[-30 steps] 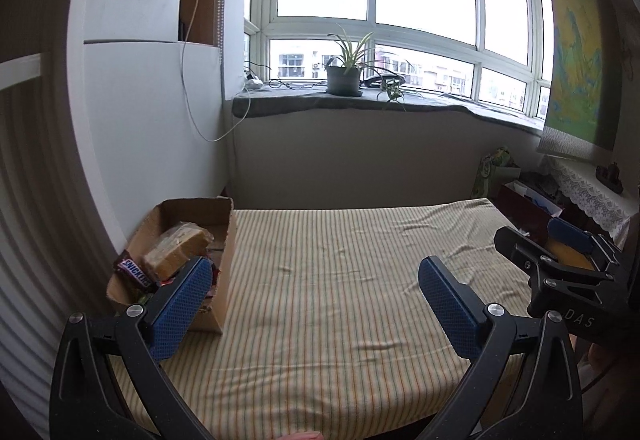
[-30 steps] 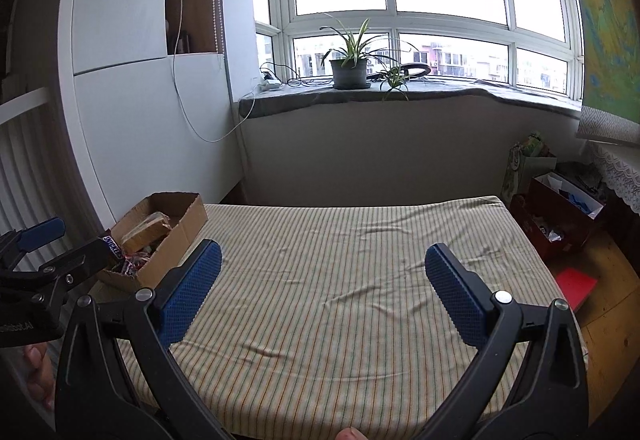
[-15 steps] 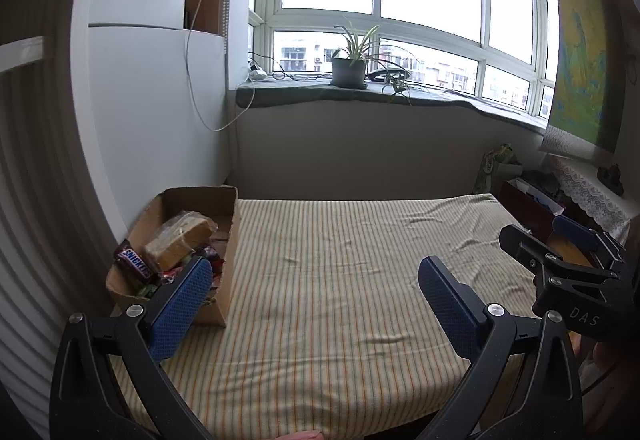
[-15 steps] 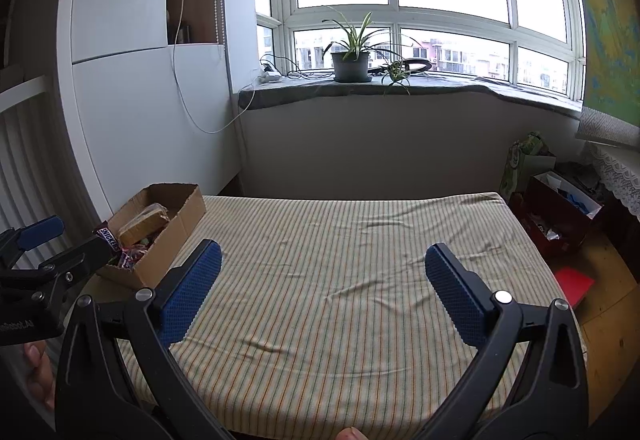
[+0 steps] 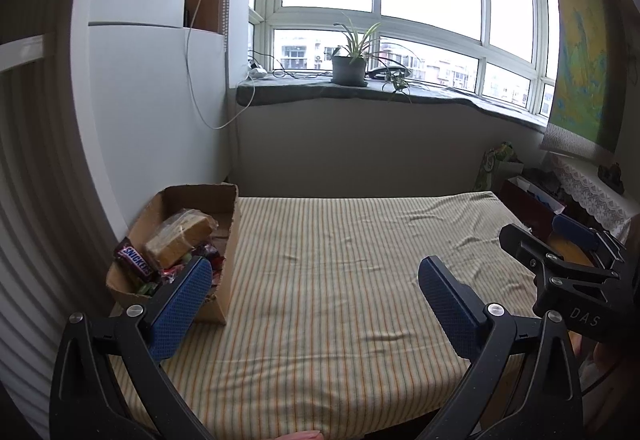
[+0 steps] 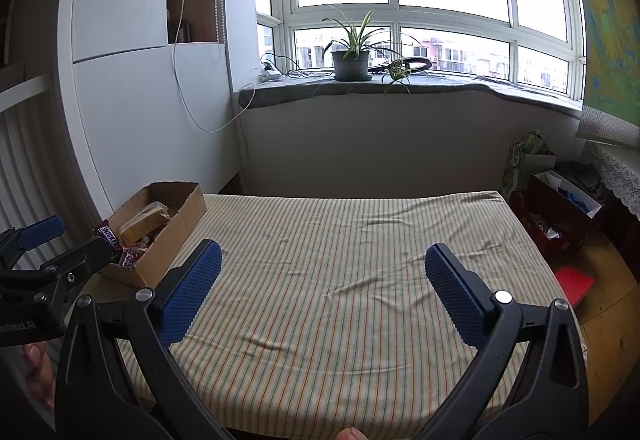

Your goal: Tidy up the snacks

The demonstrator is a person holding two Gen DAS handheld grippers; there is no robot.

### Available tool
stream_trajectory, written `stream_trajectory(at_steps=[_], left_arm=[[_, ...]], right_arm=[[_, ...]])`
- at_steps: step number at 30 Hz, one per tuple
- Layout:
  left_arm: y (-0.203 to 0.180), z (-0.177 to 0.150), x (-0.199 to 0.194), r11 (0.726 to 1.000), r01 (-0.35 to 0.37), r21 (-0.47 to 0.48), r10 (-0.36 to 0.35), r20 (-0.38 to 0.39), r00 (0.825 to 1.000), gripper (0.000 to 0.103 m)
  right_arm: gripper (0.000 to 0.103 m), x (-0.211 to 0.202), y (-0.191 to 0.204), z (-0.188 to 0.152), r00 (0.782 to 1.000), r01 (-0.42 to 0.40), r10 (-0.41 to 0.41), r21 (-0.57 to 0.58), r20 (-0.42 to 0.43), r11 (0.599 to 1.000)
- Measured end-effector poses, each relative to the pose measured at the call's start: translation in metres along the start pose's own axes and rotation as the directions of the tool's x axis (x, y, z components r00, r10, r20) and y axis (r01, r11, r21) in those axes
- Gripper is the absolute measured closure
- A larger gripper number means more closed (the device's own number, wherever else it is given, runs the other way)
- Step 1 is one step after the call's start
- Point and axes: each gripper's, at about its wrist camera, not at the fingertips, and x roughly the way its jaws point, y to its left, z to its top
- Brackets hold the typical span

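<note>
Brown cardboard box (image 5: 228, 236) w/ snacks, incl. Snickers bar (image 5: 134, 257), frame left, on striped bed (image 5: 340, 280). Left claw (image 5: 316, 296), right claw (image 6: 320, 280): both wide, empty.

"SNICKERS" is printed on a brown candy bar (image 5: 134, 257) at the near end of the cardboard box (image 5: 230, 240). "DAS" is marked on the right gripper (image 5: 576, 260) body.

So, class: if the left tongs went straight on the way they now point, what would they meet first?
Probably the striped cloth: the open left tongs aim over its bare middle, with the box off to their left. Depth is unclear, so the wall beyond is possible.
</note>
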Motion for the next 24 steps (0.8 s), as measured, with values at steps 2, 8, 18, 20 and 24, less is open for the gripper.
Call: stream_trajectory(at_steps=[2, 8, 18, 20, 24], left_arm=[[-0.0002, 0.0000, -0.0004, 1.000, -0.001, 0.000, 0.001, 0.001, 1.000, 0.000], [0.0004, -0.0001, -0.0005, 1.000, 0.000, 0.003, 0.000, 0.000, 1.000, 0.000], [0.0001, -0.0002, 0.0004, 1.000, -0.001, 0.007, 0.001, -0.004, 1.000, 0.000], [-0.0002, -0.0003, 0.0006, 1.000, -0.001, 0.007, 0.001, -0.006, 1.000, 0.000], [0.0009, -0.0002, 0.0016, 1.000, 0.001, 0.005, -0.001, -0.010, 1.000, 0.000]], right_arm=[[0.000, -0.0001, -0.0002, -0.0005, 1.000, 0.000, 0.000, 0.001, 0.000, 1.000], [0.000, -0.0003, -0.0004, -0.0014, 1.000, 0.000, 0.000, 0.001, 0.001, 1.000], [0.000, -0.0025, -0.0015, -0.0039, 1.000, 0.002, -0.002, 0.003, -0.002, 1.000], [0.000, -0.0034, -0.0016, -0.0050, 1.000, 0.003, -0.003, 0.006, -0.003, 1.000], [0.000, -0.0031, -0.0015, -0.0059, 1.000, 0.004, -0.004, 0.006, -0.007, 1.000]])
